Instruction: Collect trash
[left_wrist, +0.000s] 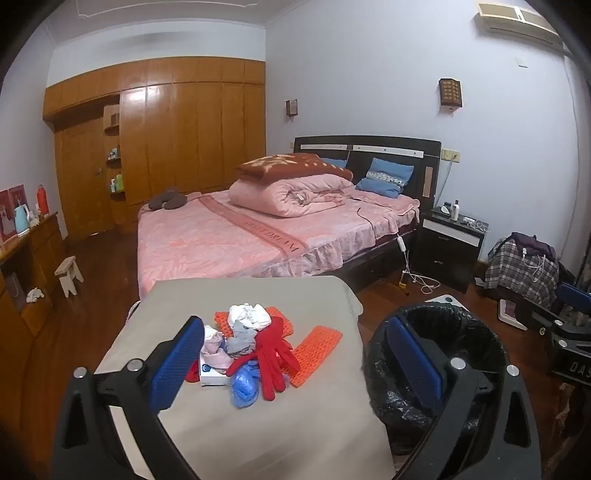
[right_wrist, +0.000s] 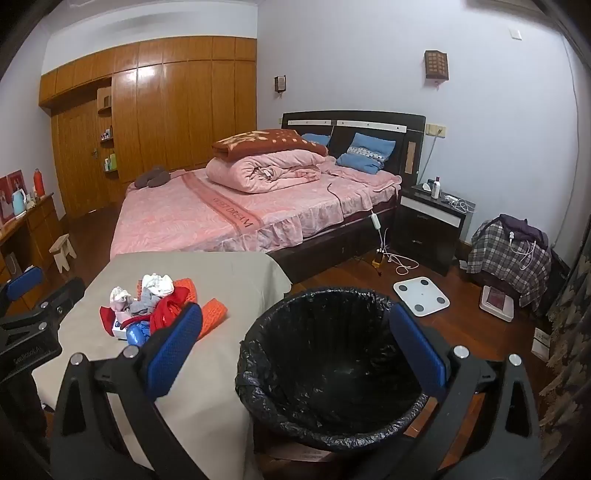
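Trash (left_wrist: 255, 350) lies heaped on the table (left_wrist: 258, 424) beside the bin (right_wrist: 332, 369); both grippers (left_wrist: 295, 365) (right_wrist: 295, 354) gape wide, empty. Best pinch one loose piece, not the heap.

you're working in soft, even indoor light with a cool tint, coming from overhead. it throws pale glare streaks down the glossy wardrobe doors (left_wrist: 177, 122) and a faint sheen on the black bin liner (right_wrist: 332, 365). shadows under the bed (left_wrist: 258, 236) stay weak. both fisheye views bend the walls hard and go black at the corners (heavy vignette). the far room looks slightly soft and grainy.
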